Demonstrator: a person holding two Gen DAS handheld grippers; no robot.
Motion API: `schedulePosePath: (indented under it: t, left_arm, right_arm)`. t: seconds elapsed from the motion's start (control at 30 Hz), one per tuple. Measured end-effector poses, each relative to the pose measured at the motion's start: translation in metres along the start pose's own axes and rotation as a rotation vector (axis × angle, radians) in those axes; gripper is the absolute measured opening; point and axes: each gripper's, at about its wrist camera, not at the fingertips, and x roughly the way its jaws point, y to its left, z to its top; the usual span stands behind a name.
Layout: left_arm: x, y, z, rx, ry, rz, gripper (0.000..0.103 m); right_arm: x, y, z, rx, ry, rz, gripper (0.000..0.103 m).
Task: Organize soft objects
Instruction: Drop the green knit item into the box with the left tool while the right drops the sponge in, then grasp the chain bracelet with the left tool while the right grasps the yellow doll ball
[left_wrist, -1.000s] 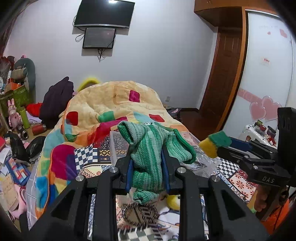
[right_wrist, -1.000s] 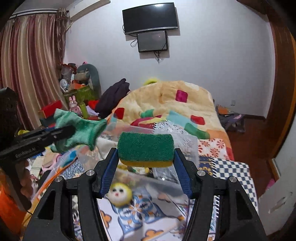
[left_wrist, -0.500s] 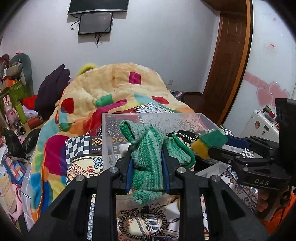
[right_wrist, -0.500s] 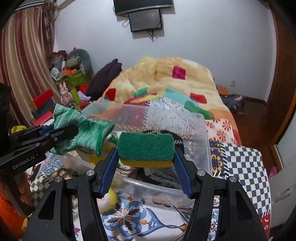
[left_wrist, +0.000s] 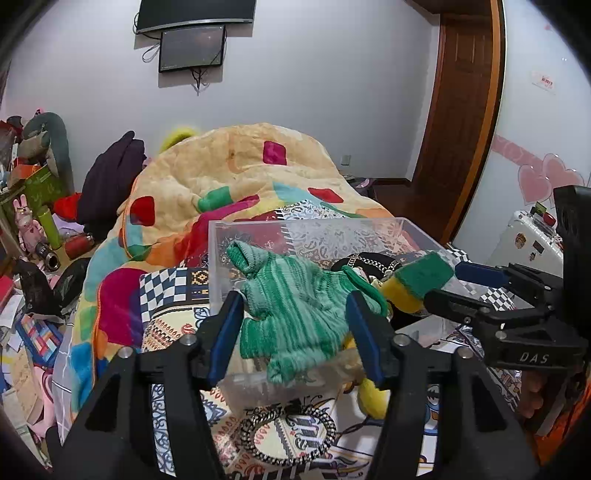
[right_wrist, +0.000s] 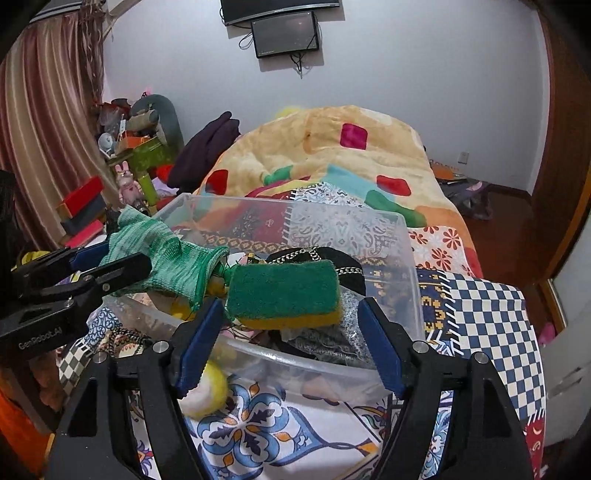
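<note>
A clear plastic bin (left_wrist: 221, 258) (right_wrist: 410, 258) stands on the patterned bed cover and holds dark clothes. My left gripper (left_wrist: 295, 332) is open over the bin's near left corner; a green knitted glove (left_wrist: 295, 306) (right_wrist: 166, 258) lies loose between its fingers, draped over the bin's rim. My right gripper (right_wrist: 288, 332) is open over the bin; a green and yellow sponge (right_wrist: 284, 293) (left_wrist: 417, 284) sits loose between its fingers above the clothes.
A yellow plush ball (right_wrist: 207, 387) (left_wrist: 373, 398) lies on the cover in front of the bin. A black beaded ring (left_wrist: 288, 435) lies nearer me. A heaped patchwork duvet (left_wrist: 240, 177) fills the bed behind. Clutter and toys (left_wrist: 33, 229) crowd the left side.
Both grippers moved forward and down over the bin and opened. The glove and the sponge were let go and now sit loose between the spread fingers.
</note>
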Motion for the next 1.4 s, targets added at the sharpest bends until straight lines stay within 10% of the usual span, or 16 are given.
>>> schedulePosePath:
  t: [0.37,0.83,1.4]
  left_arm:
    - [-0.045,0.007,-0.007,-0.003,-0.043,0.010,0.080]
    - [-0.031,0.028,-0.055,-0.035,0.100,0.065,0.083]
    - [0.001,0.026,-0.076,-0.044,0.206,0.005,0.018]
  right_arm:
    - [-0.040,0.014,-0.002,-0.023,-0.078,0.041,0.075]
    - [-0.016,0.043,-0.031,-0.052,0.025,0.111,0.075]
    - [0.018,0.053,-0.049,-0.054,0.139,0.125,0.064]
